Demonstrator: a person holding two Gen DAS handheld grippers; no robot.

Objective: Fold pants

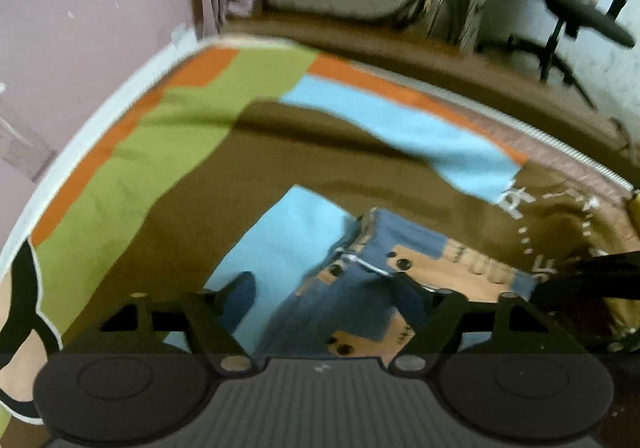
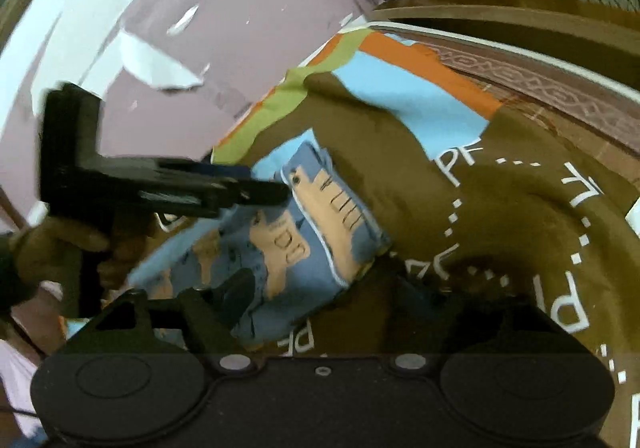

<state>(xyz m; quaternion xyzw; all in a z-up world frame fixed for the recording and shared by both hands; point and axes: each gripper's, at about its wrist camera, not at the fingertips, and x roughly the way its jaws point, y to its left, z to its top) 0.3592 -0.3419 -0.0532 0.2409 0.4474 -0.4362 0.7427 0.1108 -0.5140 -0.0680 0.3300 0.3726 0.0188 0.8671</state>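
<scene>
On the bedsheet (image 1: 168, 152), your folded pants (image 2: 304, 232) lie in a bundle. Your left gripper (image 1: 326, 296) and right gripper (image 2: 320, 288) both hover over them, jaws wide apart, holding nothing.

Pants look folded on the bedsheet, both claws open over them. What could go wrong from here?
1. The folded pants are a loose bundle; the left claw hangs right at its far edge, so a careless sweep may drag the top layer open.
2. The right claw straddles the near end; closing now could pinch only one layer and undo the fold.
3. The bedsheet is soft, so a low claw might snag it along with the pants.
</scene>
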